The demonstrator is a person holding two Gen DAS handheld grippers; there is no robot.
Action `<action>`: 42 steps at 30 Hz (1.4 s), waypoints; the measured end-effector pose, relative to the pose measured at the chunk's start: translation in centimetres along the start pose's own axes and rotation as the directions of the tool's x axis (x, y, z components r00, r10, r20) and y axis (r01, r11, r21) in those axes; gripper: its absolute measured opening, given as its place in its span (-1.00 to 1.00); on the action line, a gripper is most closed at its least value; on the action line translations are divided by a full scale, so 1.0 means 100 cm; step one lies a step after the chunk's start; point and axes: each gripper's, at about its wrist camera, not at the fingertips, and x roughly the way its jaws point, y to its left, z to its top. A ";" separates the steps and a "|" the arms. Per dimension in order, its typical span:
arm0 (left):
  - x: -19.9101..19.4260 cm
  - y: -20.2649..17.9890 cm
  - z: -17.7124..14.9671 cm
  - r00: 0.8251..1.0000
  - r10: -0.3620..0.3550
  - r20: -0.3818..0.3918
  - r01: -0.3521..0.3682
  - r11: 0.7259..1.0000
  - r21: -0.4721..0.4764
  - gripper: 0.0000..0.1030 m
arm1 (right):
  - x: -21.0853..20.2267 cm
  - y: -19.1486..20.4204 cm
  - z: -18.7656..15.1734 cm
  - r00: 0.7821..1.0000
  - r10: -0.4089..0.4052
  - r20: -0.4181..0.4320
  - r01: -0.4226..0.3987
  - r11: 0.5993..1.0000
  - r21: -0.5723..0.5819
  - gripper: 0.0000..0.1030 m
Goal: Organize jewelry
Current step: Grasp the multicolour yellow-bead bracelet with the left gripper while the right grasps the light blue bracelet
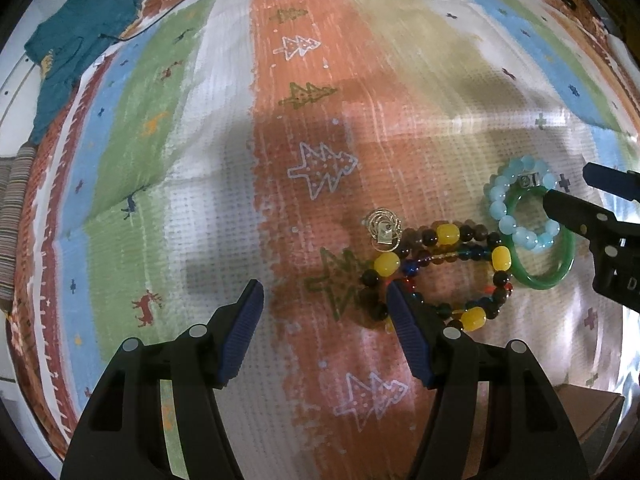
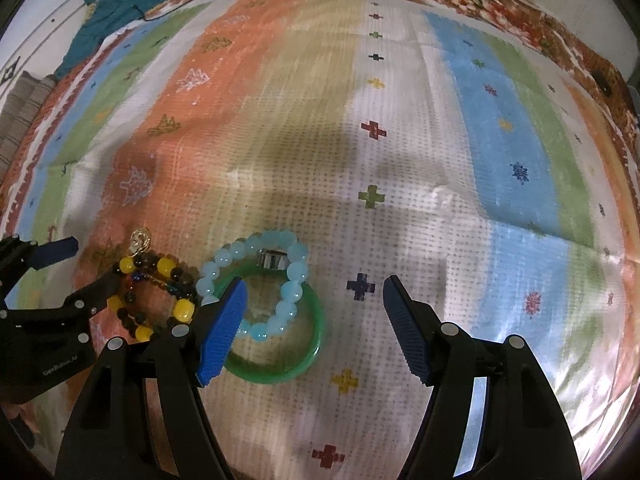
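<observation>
Half green bangle (image 2: 280,376) behind right gripper (image 2: 314,334), prob.

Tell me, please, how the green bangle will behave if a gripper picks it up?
The green bangle looks like a solid, glossy ring, so probably stiff and somewhat slippery. The pale blue bead bracelet lies across it, so lifting may drag that along.

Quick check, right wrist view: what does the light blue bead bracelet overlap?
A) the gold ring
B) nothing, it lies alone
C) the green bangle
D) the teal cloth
C: the light blue bead bracelet lies across the upper part of the green bangle, its beads crossing the bangle's rim.
</observation>
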 end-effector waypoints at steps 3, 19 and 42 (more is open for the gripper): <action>0.005 -0.001 0.001 1.000 0.000 -0.010 0.000 1.000 0.011 0.24 | 0.003 -0.001 0.001 1.000 0.000 -0.008 0.000 1.000 -0.009 0.28; 0.010 -0.001 0.003 1.000 0.007 -0.016 -0.006 1.000 0.020 -0.53 | 0.012 0.005 0.002 0.998 0.049 -0.032 -0.050 0.998 -0.045 -0.65; -0.046 -0.007 0.000 0.994 -0.068 0.084 0.071 0.997 -0.030 -0.82 | -0.027 0.013 -0.004 0.998 0.020 0.063 -0.014 0.996 -0.086 -0.76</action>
